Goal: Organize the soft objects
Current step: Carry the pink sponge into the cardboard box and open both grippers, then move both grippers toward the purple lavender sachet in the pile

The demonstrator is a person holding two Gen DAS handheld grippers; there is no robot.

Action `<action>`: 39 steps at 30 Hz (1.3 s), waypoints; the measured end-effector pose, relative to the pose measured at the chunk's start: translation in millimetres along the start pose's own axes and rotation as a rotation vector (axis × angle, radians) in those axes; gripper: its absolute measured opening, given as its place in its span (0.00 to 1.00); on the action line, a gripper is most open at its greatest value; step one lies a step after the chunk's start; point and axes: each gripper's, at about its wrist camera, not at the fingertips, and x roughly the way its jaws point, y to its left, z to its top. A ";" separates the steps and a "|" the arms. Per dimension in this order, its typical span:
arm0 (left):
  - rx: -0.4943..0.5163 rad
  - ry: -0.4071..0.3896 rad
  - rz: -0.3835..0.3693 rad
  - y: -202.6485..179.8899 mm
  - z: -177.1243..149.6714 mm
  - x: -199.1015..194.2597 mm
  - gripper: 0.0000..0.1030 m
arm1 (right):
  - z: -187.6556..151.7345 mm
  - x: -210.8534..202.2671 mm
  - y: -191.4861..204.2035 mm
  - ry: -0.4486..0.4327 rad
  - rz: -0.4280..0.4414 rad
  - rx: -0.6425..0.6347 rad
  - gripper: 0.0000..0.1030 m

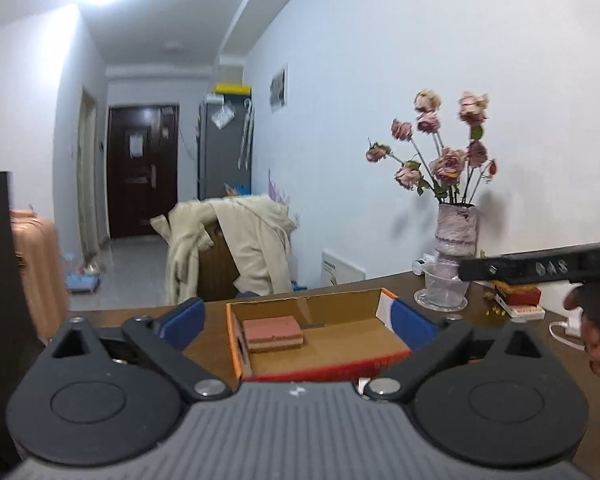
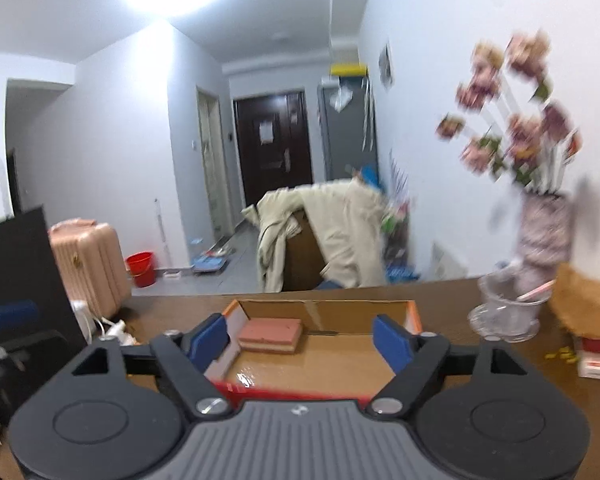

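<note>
Your left gripper (image 1: 298, 322) stands released, its blue fingers (image 1: 182, 322) spread wide with nothing between the pads. Your right gripper (image 2: 302, 342) is released too, its fingers (image 2: 208, 340) apart and empty.

The sponge (image 1: 273, 333), a pink block with a pale layer under it, lies flat on the floor of the open cardboard box (image 1: 340, 344), in the box's far left corner. It touches neither gripper. In the left wrist view it sits beyond the fingers, nearer the left one, and the two fingers flank the box's side walls. In the right wrist view the sponge (image 2: 271, 334) lies just past the left finger, well apart from the right one.

The box (image 2: 340, 364) rests on the brown worktop (image 2: 480, 364). To the right of the box stand a clear glass cup (image 1: 444, 286) and a vase (image 1: 457, 234) of pink flowers. Right of the box in the left wrist view, your right hand (image 1: 594, 336) grips the other tool's handle.
</note>
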 end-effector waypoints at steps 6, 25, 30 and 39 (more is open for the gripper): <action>0.029 -0.092 0.047 -24.3 -67.8 -63.0 1.00 | -93.6 -72.8 28.9 -0.129 -0.065 -0.045 0.90; 0.035 -0.047 0.048 -46.0 -129.4 -76.9 1.00 | -176.8 -92.0 34.4 -0.066 -0.164 0.004 0.97; 0.023 -0.033 0.040 -48.9 -126.9 -57.9 1.00 | -173.6 -80.5 23.6 -0.056 -0.179 0.027 0.97; -0.013 -0.012 0.033 -46.0 -122.3 -25.1 1.00 | -156.4 -51.3 7.4 -0.034 -0.177 0.038 0.97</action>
